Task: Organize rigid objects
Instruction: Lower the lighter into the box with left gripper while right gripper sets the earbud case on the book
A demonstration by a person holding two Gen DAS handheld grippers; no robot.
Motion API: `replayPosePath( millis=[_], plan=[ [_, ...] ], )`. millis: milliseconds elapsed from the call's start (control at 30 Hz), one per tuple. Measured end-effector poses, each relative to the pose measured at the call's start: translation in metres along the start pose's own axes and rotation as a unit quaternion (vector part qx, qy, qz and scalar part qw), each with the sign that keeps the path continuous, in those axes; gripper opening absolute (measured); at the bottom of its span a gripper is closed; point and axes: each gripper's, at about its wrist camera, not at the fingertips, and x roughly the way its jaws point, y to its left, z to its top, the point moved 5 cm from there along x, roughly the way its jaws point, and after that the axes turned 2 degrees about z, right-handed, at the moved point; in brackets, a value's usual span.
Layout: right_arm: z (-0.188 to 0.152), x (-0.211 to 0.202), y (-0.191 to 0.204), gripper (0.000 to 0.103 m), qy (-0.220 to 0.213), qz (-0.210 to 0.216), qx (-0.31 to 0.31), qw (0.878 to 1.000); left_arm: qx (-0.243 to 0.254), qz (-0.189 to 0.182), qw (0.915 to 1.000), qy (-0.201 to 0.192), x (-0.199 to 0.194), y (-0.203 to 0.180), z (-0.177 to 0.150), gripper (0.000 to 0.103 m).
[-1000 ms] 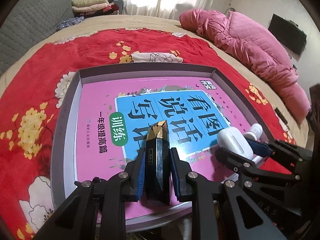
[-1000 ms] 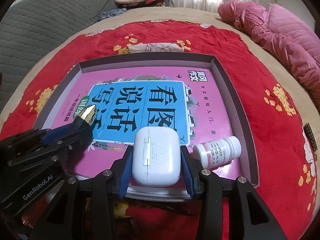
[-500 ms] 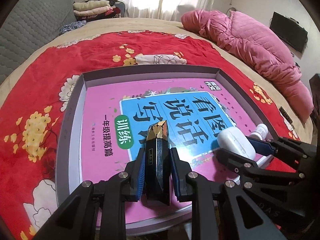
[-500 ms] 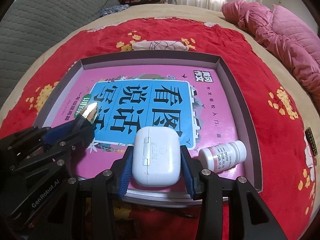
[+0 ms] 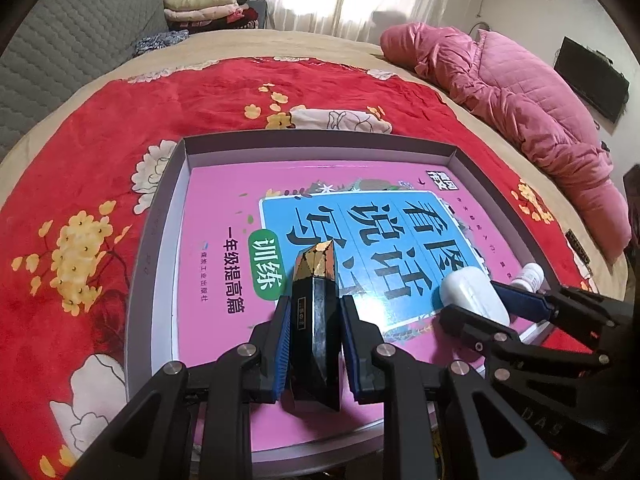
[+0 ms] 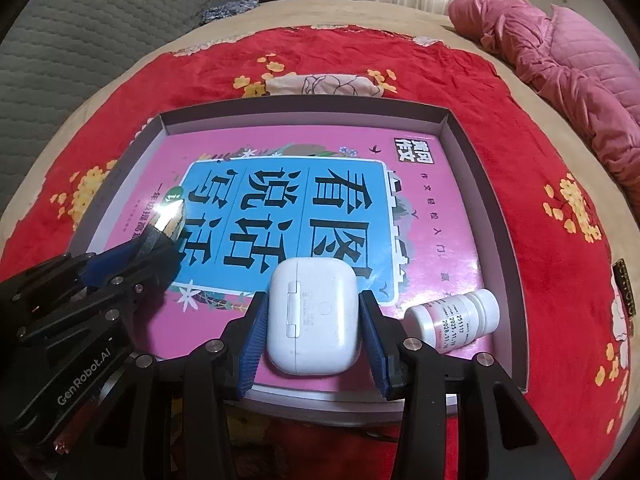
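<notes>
Our left gripper (image 5: 314, 344) pinched the stiff, slick lipstick (image 5: 316, 320) mid-body; the right gripper (image 6: 312, 340) clamped the light, smooth earbud case (image 6: 312, 316) by its 2 sides.

A: tray (image 6: 500, 216) sits on the blanket (image 6: 532, 128), which is spread over the bed (image 5: 240, 46). book (image 6: 436, 216) lies flat in the tray, fills most of it

B: what's on the book?

A: earbud case (image 6: 312, 316) near the front edge, pill bottle (image 6: 456, 320) on its side just right of it, apart. faceted box (image 5: 316, 320) to the left of the case, also on the book

B: behind the tray?

A: jacket (image 5: 520, 96) far right, folded clothes (image 5: 204, 10) at the back
</notes>
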Motion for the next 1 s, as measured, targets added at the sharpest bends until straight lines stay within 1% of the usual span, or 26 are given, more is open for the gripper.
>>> replayPosePath(
  millis=[133, 267, 567, 800, 1000],
  plan=[
    [0.0, 0.0, 0.0, 0.046, 0.002, -0.001, 0.001, 1.0, 0.002, 0.001, 1.0, -0.001, 0.0, 0.001, 0.0, 0.024],
    [-0.001, -0.002, -0.001, 0.047, -0.001, 0.008, 0.008, 1.0, 0.006, 0.011, 0.9999, 0.001, 0.0, -0.001, 0.0, 0.024],
    [-0.003, -0.01, 0.002, 0.047, -0.012, 0.007, -0.003, 1.0, 0.02, 0.027, 0.9994, 0.006, 0.001, -0.006, 0.0, 0.023],
    [-0.004, -0.016, 0.002, 0.048, -0.016, 0.002, -0.009, 1.0, 0.022, 0.024, 0.9994, 0.011, 0.001, -0.005, 0.0, 0.024],
    [-0.003, -0.027, 0.002, 0.048, -0.032, 0.002, -0.017, 0.999, 0.02, 0.018, 0.9995, 0.014, 0.001, -0.004, 0.001, 0.024]
  ],
)
